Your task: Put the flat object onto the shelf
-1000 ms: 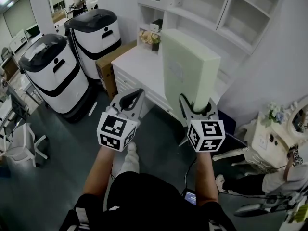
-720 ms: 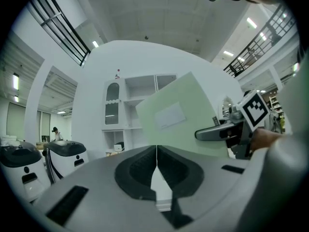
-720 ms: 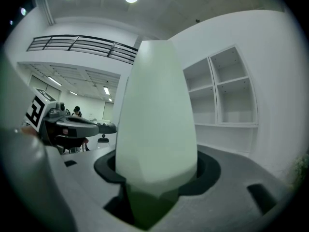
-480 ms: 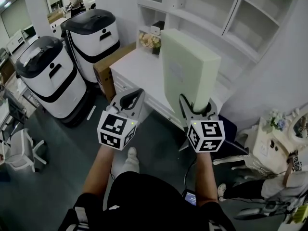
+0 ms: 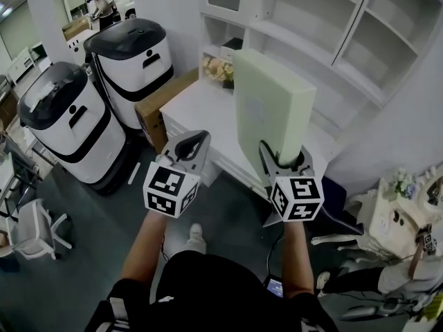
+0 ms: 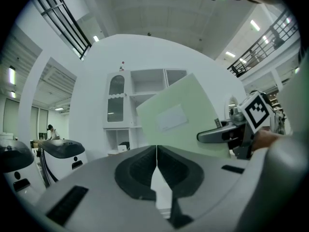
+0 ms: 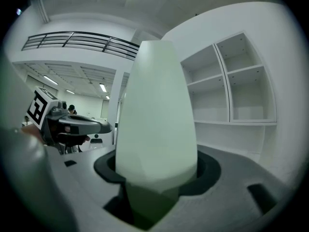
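A pale green flat box [image 5: 271, 106] stands upright on its narrow end, and my right gripper [image 5: 284, 163] is shut on its lower edge. In the right gripper view the box [image 7: 155, 115] fills the middle, wedged between the dark pads. My left gripper [image 5: 191, 146] is shut with nothing in it, level and to the left of the box; its pads meet in the left gripper view [image 6: 156, 170]. The white shelf unit [image 5: 325, 26] with open compartments rises ahead, above a white desk [image 5: 201, 99]. The box [image 6: 186, 117] shows in front of the shelf unit [image 6: 145, 98].
Two white and black machines [image 5: 66, 126] stand at the left on the dark floor, a cardboard box [image 5: 163, 102] beside them. Flowers [image 5: 216, 66] sit on the desk's back. A small table with flowers [image 5: 398, 199] is at the right. A person [image 5: 97, 5] stands far back.
Both grippers and the green box have come closer to the desk and shelf unit, which now sit nearer and larger in the head view. The grip is unchanged.
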`<state>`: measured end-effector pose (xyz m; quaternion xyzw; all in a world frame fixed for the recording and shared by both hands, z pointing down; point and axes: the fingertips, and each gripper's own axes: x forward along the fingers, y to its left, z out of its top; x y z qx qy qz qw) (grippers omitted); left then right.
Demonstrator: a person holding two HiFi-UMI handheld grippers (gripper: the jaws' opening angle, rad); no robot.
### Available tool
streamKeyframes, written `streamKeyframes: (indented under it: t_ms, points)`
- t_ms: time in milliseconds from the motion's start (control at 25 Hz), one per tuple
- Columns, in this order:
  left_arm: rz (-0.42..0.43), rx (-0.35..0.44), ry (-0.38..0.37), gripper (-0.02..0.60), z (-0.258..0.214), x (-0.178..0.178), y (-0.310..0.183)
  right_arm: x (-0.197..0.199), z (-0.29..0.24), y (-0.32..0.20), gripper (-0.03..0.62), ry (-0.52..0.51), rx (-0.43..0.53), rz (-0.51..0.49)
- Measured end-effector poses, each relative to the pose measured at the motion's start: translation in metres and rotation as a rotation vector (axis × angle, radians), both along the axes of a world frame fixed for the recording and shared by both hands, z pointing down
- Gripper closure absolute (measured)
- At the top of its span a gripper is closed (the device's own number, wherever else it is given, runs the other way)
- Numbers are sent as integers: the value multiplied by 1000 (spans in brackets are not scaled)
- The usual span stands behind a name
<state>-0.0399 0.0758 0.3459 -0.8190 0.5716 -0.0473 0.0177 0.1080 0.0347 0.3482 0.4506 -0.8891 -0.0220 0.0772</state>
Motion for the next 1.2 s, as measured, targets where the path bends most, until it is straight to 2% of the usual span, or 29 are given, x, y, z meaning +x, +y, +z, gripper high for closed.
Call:
streamKeyframes:
  t_ms: [680,1200]
  points:
    - [41,3,-16,574,-9,-74,-101,-69,0,-98,326,1,-28,45]
    - [123,-6,0,574,4,-99,-166,-98,6,-149,324,26,-20,109]
